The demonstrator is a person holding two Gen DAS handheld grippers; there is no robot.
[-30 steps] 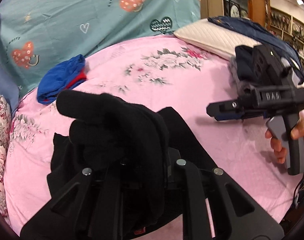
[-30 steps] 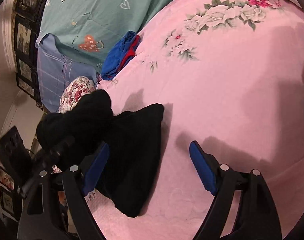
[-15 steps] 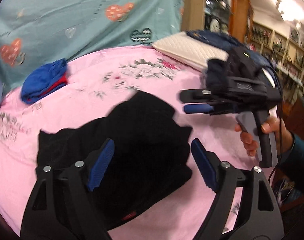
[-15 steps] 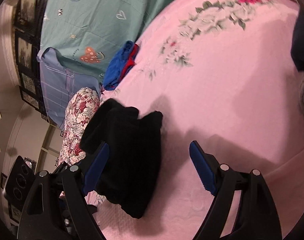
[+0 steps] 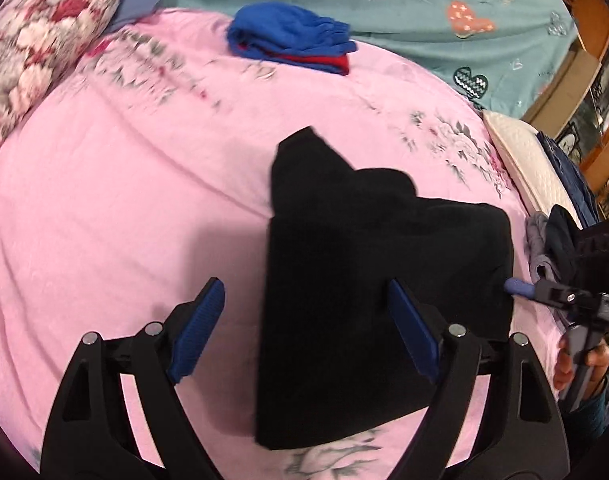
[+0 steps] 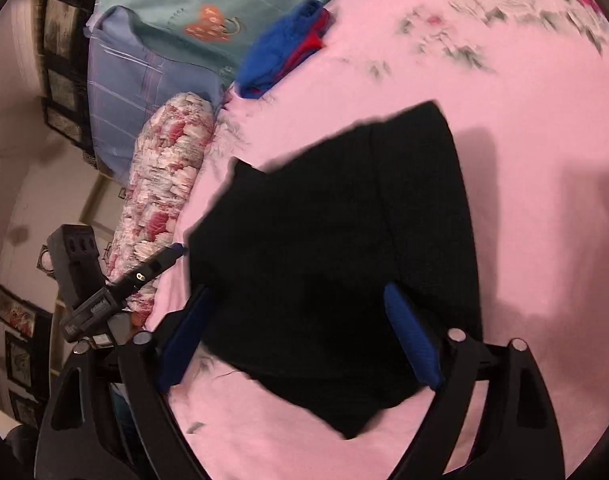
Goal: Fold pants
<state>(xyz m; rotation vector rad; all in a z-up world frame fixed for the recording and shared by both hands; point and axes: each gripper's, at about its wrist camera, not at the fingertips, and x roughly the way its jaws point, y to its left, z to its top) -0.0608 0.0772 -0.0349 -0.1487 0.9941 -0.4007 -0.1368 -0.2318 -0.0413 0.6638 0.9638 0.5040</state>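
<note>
The black pants [image 5: 368,288] are laid folded on the pink bedsheet [image 5: 104,220], while both the left tongs [image 5: 308,332] and right tongs [image 6: 300,336] are held spread and empty above them.

Warm indoor light, soft focus, heavy fisheye bend.
You get motion smear on the floral print of the pink bedspread [image 5: 104,208] (worse toward the rims), dark vignetted corners, and the black pants [image 6: 336,248] swallowing all detail beside soft shadows.
</note>
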